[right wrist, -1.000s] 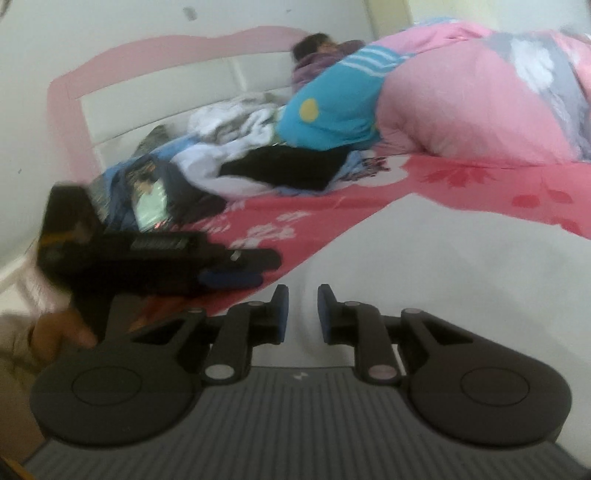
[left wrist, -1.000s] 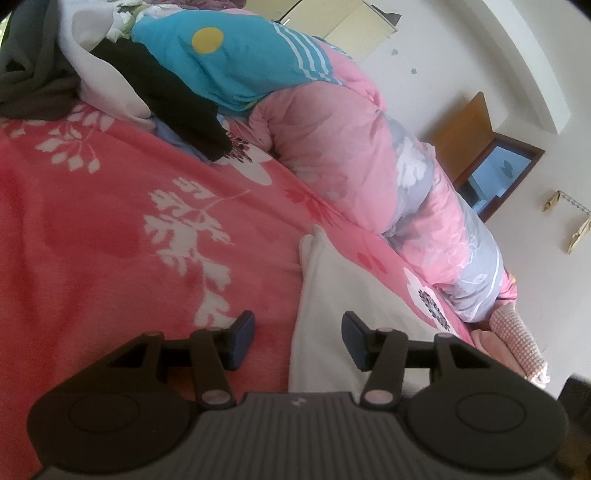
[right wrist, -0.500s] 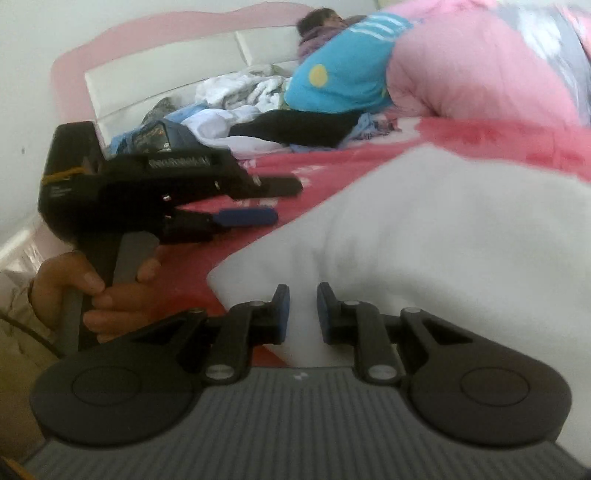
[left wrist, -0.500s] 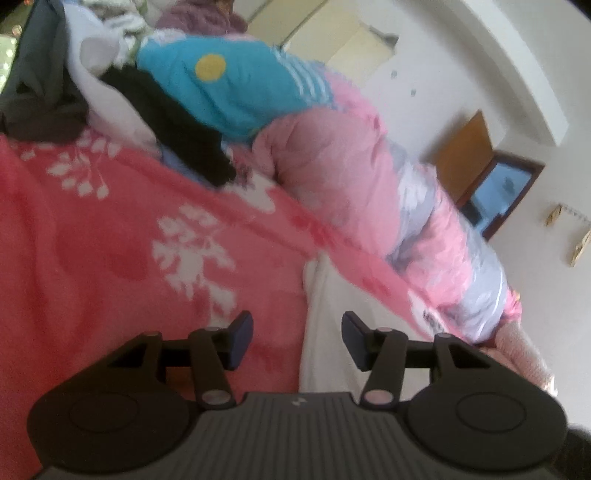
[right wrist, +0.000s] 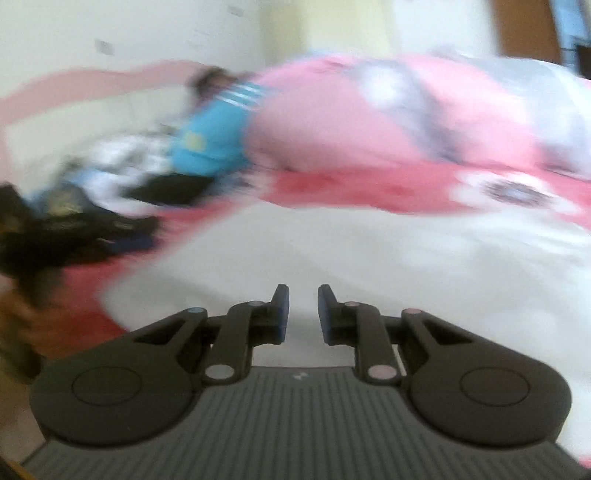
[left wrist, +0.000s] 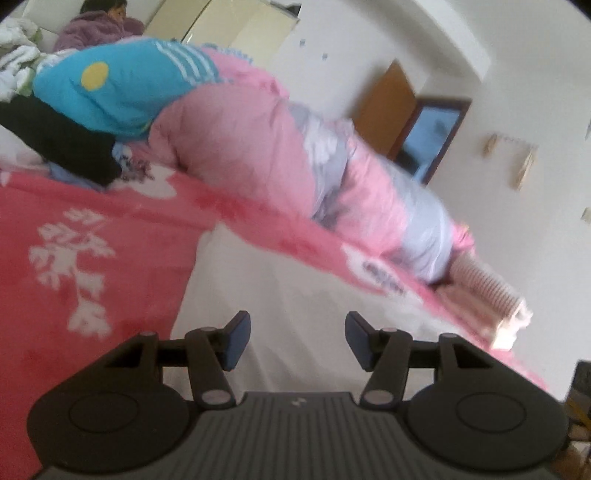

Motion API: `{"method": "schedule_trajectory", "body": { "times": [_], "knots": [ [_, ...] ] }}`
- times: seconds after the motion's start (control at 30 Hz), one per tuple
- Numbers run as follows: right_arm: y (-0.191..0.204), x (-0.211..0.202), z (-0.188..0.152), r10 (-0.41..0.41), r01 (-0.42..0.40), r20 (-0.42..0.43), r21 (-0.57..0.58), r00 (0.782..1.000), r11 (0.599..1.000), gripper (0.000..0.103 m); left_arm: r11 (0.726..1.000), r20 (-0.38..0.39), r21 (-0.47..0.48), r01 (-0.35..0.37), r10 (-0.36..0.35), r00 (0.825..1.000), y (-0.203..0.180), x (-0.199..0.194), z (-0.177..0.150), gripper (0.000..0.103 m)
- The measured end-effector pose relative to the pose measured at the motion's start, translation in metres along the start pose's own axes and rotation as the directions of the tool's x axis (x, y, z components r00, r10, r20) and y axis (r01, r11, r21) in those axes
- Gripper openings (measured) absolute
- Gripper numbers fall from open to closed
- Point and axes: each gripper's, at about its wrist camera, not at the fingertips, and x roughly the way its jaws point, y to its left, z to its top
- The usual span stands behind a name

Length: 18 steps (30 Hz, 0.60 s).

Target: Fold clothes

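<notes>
A white garment [left wrist: 295,280] lies spread flat on the red flowered blanket [left wrist: 74,295]. My left gripper [left wrist: 297,332] hovers over its near left part, jaws wide apart with nothing between them. In the right wrist view, which is blurred by motion, the same white garment [right wrist: 406,266] fills the lower right. My right gripper [right wrist: 302,306] is above its near edge; a narrow gap separates the pads and no cloth is pinched. The left gripper [right wrist: 55,236] shows as a dark smear at the left edge, with a hand [right wrist: 22,314] under it.
A rolled pink and grey quilt [left wrist: 258,155] runs along the far side of the bed. A blue garment [left wrist: 122,96], a black one [left wrist: 62,144] and more loose clothes are heaped near the headboard. A person [left wrist: 99,22] sits behind them. A wooden door [left wrist: 388,107] stands beyond.
Both grippers have swung to the right over the bed. The white garment now lies under both jaws. The left gripper has slid to the left edge of the right wrist view.
</notes>
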Motion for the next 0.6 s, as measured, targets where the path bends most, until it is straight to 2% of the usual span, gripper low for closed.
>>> {"method": "schedule_trajectory", "body": {
  "times": [0.07, 0.13, 0.2, 0.23, 0.33, 0.43, 0.5, 0.6],
  "knots": [
    [-0.005, -0.007, -0.018, 0.024, -0.023, -0.047, 0.023, 0.999, 0.999, 0.017, 1.000, -0.023, -0.001, -0.021, 0.021, 1.000, 0.001, 0.005, -0.003, 0.057],
    [0.004, -0.022, -0.032, 0.084, -0.084, -0.050, -0.004, 0.995, 0.996, 0.017, 0.999, -0.027, -0.008, -0.035, 0.034, 0.999, 0.004, 0.008, -0.004, 0.057],
    [0.008, -0.029, -0.032, 0.125, -0.126, -0.054, -0.021, 0.991, 0.992, 0.016, 0.999, -0.027, -0.011, -0.043, 0.043, 0.999, 0.007, 0.009, -0.004, 0.057],
    [0.005, -0.033, -0.029, 0.120, -0.121, -0.042, -0.021, 0.992, 0.992, 0.015, 0.999, -0.027, -0.007, -0.047, 0.047, 0.999, 0.007, 0.009, -0.004, 0.057],
    [-0.013, -0.028, -0.011, 0.032, -0.032, 0.027, 0.030, 0.999, 0.999, 0.017, 0.998, -0.026, 0.014, -0.060, 0.060, 0.998, 0.005, 0.009, -0.006, 0.057],
    [-0.027, -0.013, -0.008, -0.028, 0.027, 0.017, 0.067, 0.999, 0.997, 0.017, 0.997, -0.024, 0.024, -0.068, 0.069, 0.997, 0.004, 0.009, -0.006, 0.057],
    [-0.021, -0.012, -0.019, 0.010, -0.008, -0.026, 0.066, 1.000, 0.998, 0.017, 0.997, -0.024, 0.025, -0.071, 0.072, 0.997, 0.004, 0.009, -0.006, 0.057],
    [0.005, -0.013, -0.032, 0.173, -0.171, -0.050, 0.045, 0.984, 0.984, 0.018, 0.997, -0.023, 0.025, -0.075, 0.076, 0.997, 0.004, 0.008, -0.006, 0.057]
  ]
}}
